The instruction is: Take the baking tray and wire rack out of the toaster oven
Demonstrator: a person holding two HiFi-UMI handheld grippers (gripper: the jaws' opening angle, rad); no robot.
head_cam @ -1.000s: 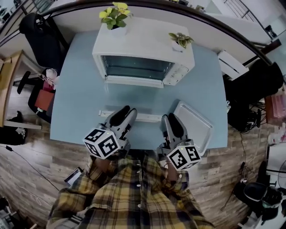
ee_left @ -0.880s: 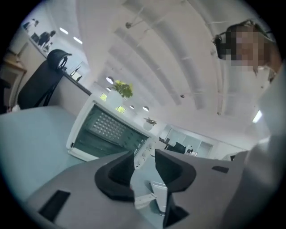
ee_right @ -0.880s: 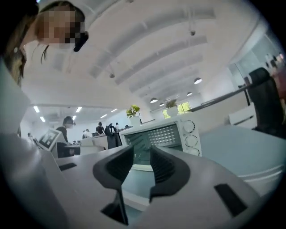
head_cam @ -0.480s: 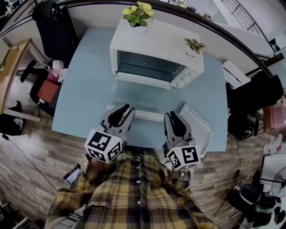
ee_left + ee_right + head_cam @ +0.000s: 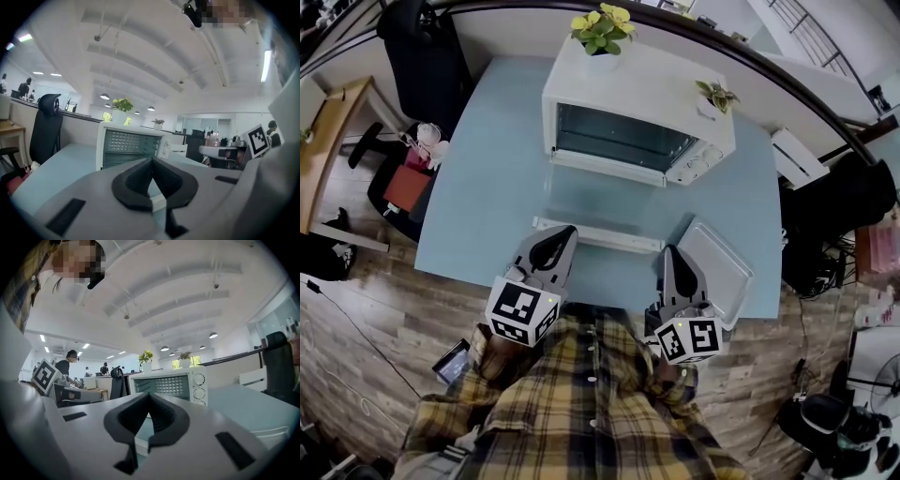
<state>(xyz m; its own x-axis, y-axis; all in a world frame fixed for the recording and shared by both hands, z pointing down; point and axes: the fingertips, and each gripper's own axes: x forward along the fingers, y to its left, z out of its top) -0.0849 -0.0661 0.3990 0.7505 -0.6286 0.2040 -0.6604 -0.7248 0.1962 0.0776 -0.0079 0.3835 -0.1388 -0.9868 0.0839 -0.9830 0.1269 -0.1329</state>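
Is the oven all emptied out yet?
Nearly, it seems. The tray lies out on the table. The left gripper and right gripper have just closed their jaws on nothing. The oven looks empty; the pale strip may be the rack. If so, nothing is left.

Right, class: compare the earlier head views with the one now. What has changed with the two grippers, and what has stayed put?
The left gripper and the right gripper have both just been closing. Their jaws stood apart a second ago and now meet, with nothing between them, so neither took hold of anything. The baking tray stays flat on the blue table beside the right gripper, and the toaster oven stays at the back.
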